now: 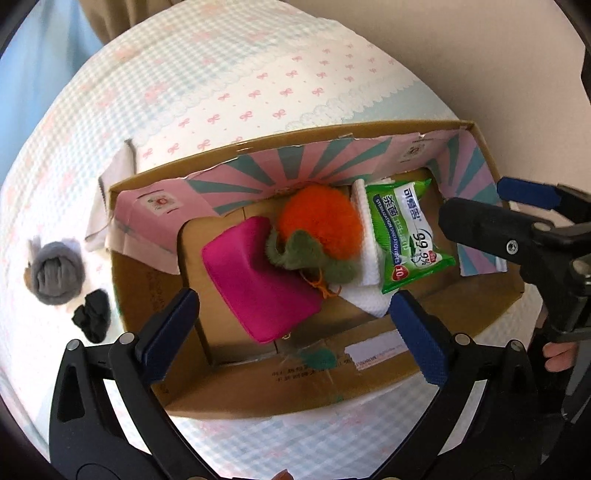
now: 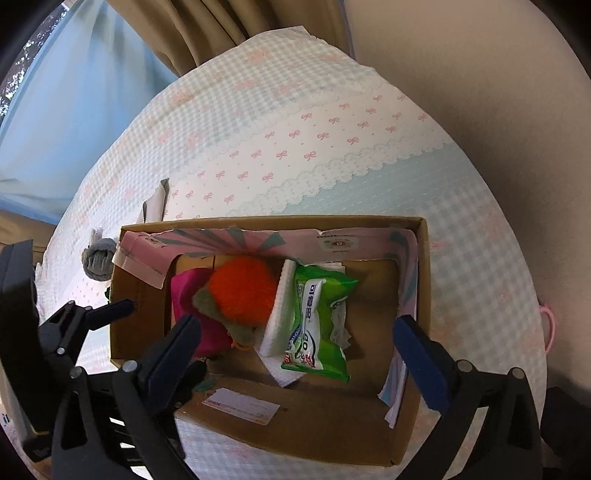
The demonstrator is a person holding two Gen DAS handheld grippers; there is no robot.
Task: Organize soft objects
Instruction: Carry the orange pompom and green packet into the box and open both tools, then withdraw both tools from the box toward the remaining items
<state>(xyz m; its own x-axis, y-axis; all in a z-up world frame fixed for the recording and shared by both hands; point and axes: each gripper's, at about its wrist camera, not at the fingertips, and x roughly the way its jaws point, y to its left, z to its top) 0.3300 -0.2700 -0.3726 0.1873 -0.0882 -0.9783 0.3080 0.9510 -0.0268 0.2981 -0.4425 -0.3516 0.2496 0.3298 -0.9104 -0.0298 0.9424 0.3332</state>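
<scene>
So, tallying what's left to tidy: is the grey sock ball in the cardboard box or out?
Out. The grey sock ball lies on the tablecloth, outside the cardboard box, near its left wall.

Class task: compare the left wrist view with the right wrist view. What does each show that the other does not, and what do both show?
Only the left wrist view shows the black sock bundle on the bedspread and a person's fingers.

Only the right wrist view shows the curtains and a pink loop.

Both show the cardboard box, orange plush, magenta pouch, green wipes pack, grey sock roll and both open grippers: left, right.
</scene>
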